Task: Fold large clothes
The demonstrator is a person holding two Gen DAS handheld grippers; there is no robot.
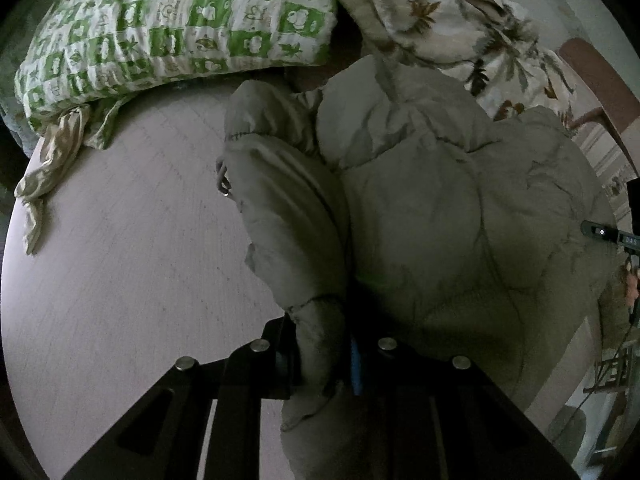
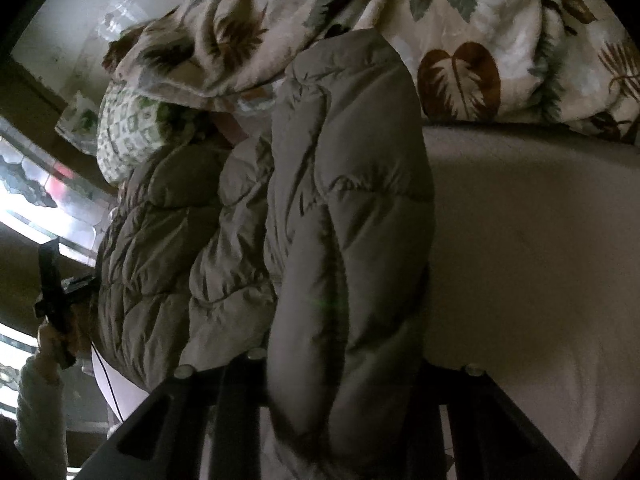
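A puffy grey-beige quilted jacket (image 1: pixel 420 208) lies bunched on the pale bed sheet (image 1: pixel 132 240). My left gripper (image 1: pixel 324 360) is shut on a cuff or hem end of the jacket, which hangs between its fingers. In the right wrist view the same jacket (image 2: pixel 320 200) fills the middle, and my right gripper (image 2: pixel 340 392) is shut on a thick padded fold of it; the fingertips are buried in the fabric. The right gripper's body shows at the right edge of the left wrist view (image 1: pixel 612 234); the left gripper and the hand holding it show in the right wrist view (image 2: pixel 54 296).
A green-and-white checked pillow (image 1: pixel 172 24) lies at the far left. A leaf-print quilt (image 1: pixel 460 28) is heaped behind the jacket and also shows in the right wrist view (image 2: pixel 460 40). The bare sheet (image 2: pixel 532 260) stretches to the right. A window (image 2: pixel 52 200) is at left.
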